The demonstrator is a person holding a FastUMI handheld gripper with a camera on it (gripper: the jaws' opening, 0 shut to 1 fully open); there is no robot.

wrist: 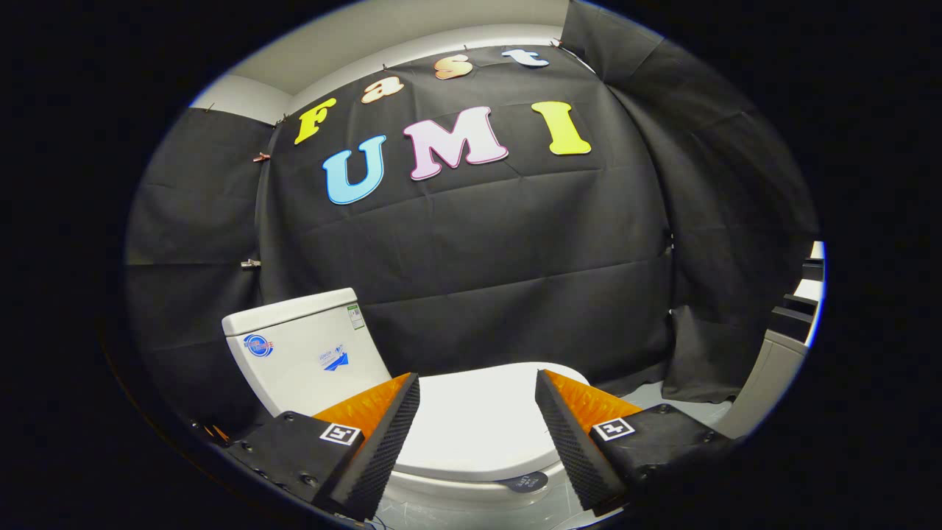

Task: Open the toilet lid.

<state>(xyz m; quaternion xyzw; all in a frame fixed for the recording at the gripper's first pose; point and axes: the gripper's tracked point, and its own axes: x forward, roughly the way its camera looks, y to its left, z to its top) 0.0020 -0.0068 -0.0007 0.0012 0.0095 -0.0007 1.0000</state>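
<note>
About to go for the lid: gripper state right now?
Gripper: open, holding nothing; the closed toilet lid lies beyond its spread fingers.

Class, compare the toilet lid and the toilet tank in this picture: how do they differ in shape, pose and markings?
The toilet lid lies flat and closed, while the tank stands upright beyond it, against the black cloth. The lid is rounded and plain on top; the tank is boxy and carries stickers on its front. The lid shows between the fingers of the open tongs; the tank sits off to one side of them. Both are glossy white.
</note>
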